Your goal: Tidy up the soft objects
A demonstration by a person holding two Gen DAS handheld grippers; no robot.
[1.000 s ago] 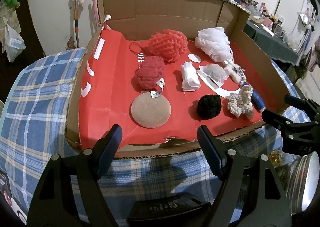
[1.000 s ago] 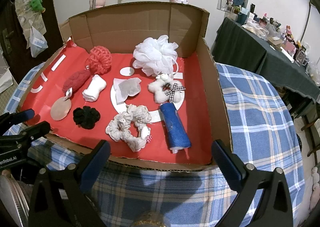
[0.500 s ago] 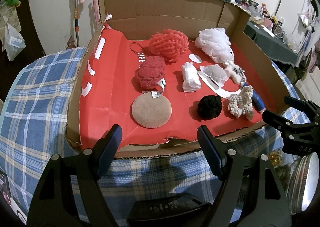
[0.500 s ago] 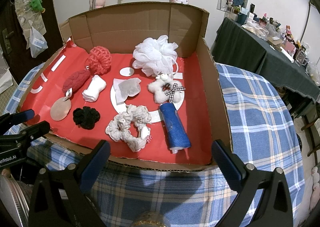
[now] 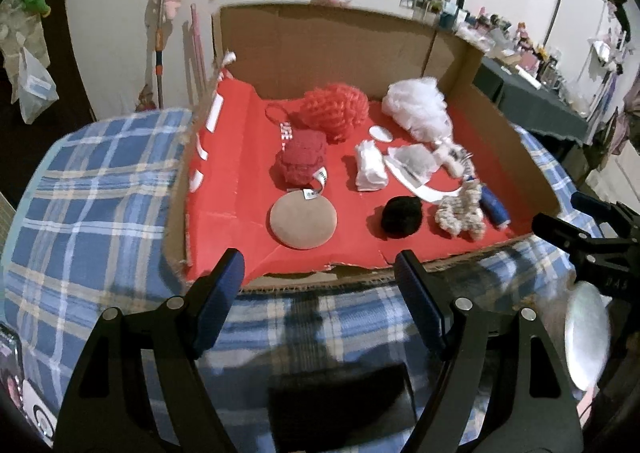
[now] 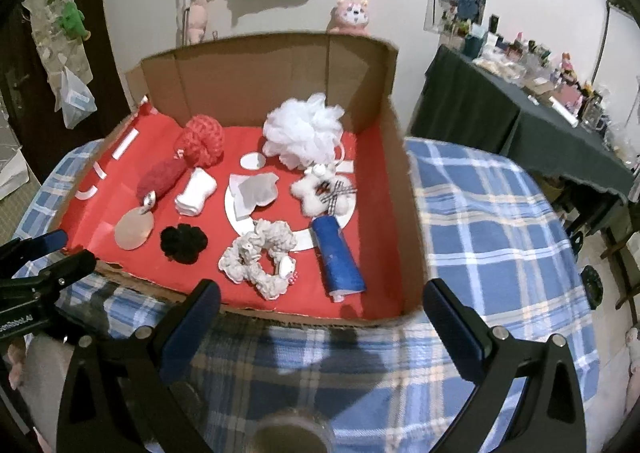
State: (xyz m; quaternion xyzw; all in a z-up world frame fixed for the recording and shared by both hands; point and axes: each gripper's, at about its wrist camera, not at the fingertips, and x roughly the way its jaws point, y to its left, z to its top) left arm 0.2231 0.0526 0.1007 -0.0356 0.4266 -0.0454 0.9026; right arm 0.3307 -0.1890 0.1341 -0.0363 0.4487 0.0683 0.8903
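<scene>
Left wrist view: left gripper [image 5: 318, 277] and right gripper [image 6: 320, 305] hang spread and empty before the cardboard box [image 5: 532, 173], where a tan pad [image 5: 303, 219], black scrunchie [image 5: 401, 216] and white pouf [image 5: 416, 109] lie spaced apart, apparently for easy picking.

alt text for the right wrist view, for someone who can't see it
An open right gripper hangs above a checked blanket, facing a red-lined cardboard box of soft items. Nearest lie a cream knitted scrunchie and a blue fabric roll; a white mesh bath pouf sits at the back.
</scene>
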